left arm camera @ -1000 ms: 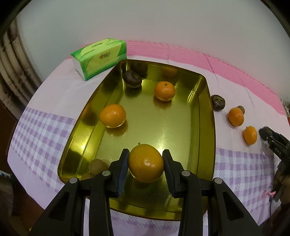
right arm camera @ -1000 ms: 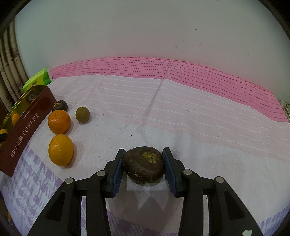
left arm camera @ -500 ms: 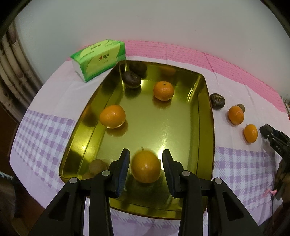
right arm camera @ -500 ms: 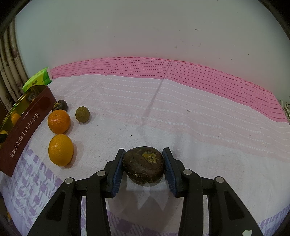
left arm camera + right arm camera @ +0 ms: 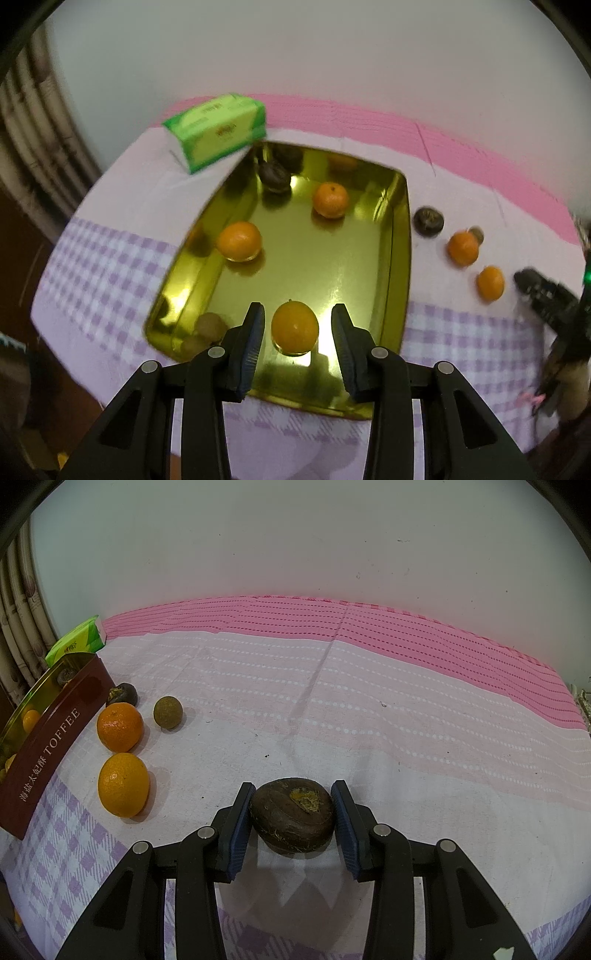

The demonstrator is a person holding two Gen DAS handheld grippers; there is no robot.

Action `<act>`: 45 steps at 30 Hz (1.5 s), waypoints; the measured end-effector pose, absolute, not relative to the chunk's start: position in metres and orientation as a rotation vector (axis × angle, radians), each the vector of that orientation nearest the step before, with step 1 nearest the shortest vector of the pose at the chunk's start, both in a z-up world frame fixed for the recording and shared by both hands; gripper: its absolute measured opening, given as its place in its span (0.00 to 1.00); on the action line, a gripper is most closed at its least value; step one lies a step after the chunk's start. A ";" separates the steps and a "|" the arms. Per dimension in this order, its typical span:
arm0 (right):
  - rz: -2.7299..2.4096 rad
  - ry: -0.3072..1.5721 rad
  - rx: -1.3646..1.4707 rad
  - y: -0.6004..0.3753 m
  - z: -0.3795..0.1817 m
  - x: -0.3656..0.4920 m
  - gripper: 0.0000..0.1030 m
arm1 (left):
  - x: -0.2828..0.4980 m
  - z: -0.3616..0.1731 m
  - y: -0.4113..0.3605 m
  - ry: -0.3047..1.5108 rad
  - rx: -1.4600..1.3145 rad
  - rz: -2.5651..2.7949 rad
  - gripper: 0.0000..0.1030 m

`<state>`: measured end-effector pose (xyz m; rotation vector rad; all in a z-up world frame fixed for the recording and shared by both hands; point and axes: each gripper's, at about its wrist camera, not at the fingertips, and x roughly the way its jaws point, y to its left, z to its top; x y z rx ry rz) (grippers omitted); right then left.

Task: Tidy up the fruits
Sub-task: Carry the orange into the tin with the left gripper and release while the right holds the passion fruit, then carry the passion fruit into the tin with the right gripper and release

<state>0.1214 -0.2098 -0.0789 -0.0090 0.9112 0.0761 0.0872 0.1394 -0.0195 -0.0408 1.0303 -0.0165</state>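
My left gripper point(image 5: 297, 338) is open above the near end of the gold tin tray point(image 5: 400, 258). An orange point(image 5: 294, 327) lies on the tray floor between the pads, touching neither. Two more oranges point(image 5: 239, 241) point(image 5: 330, 199), a dark brown fruit point(image 5: 274, 177) and small brownish fruits point(image 5: 210, 325) also lie in the tray. My right gripper point(image 5: 293, 818) is shut on a dark brown fruit point(image 5: 293, 819), low over the cloth. Two oranges point(image 5: 123, 784) point(image 5: 120, 727), a small green-brown fruit point(image 5: 168, 712) and a dark fruit point(image 5: 122, 695) lie by the tray's maroon wall point(image 5: 55, 738).
A green tissue pack point(image 5: 218, 131) stands behind the tray's far left corner. A pink and lilac-check cloth point(image 5: 369, 709) covers the table up to a white wall. The table edge drops off to the left of the tray. The right gripper shows at the right edge of the left wrist view point(image 5: 543, 291).
My left gripper opened and let the orange down onto the tray floor, then drew up and back. The right gripper holds still on the dark fruit.
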 end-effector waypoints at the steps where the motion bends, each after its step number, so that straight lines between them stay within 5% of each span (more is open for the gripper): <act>1: 0.076 0.912 -0.009 -0.210 -0.079 0.121 0.38 | 0.083 -0.012 0.139 1.018 -0.044 -0.009 0.40; 4: 0.077 0.911 -0.007 -0.210 -0.079 0.122 0.38 | 0.069 0.006 0.141 0.993 -0.083 0.003 0.63; 13: 0.112 0.919 0.081 -0.210 -0.071 0.098 0.37 | 0.029 0.023 0.172 0.935 -0.158 0.108 0.72; 29: 0.438 0.793 -0.037 -0.076 0.023 0.077 0.37 | 0.032 0.006 0.190 0.911 -0.110 0.200 0.72; 45: 0.573 0.927 -0.114 0.040 -0.004 0.145 0.37 | 0.039 0.001 0.196 0.917 -0.069 0.242 0.75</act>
